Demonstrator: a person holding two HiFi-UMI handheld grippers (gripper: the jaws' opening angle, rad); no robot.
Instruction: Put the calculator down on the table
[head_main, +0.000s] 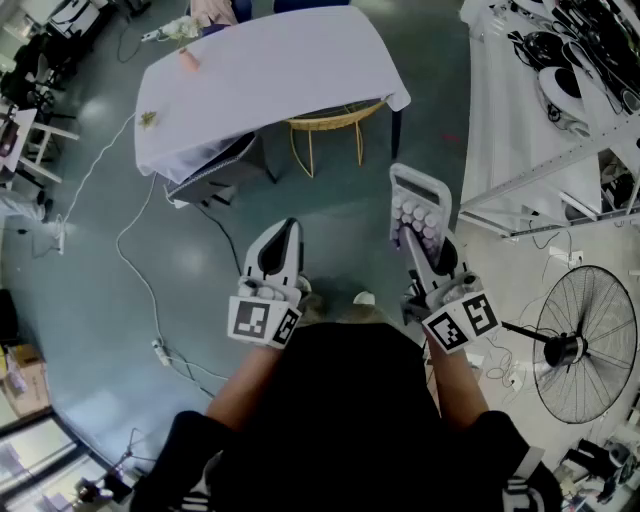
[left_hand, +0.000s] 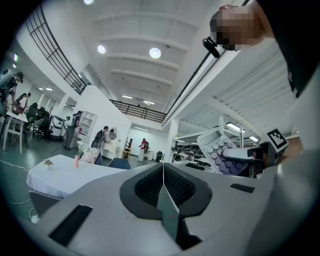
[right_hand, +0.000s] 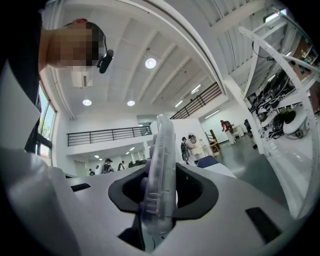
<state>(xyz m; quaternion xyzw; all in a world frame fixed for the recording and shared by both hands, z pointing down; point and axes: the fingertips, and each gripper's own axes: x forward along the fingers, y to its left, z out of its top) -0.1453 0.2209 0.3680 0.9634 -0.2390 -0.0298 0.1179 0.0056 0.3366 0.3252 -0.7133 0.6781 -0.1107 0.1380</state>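
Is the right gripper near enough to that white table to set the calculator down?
Probably not yet: the right gripper, clamped on the calculator, hangs over floor short of the white table. Nothing blocks the way; stepping forward should do.

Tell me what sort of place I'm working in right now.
Probably a big open workshop or lab hall: a cloth-covered table on a bare floor, shelving loaded with equipment, a standing fan, and a railing along an upper level.
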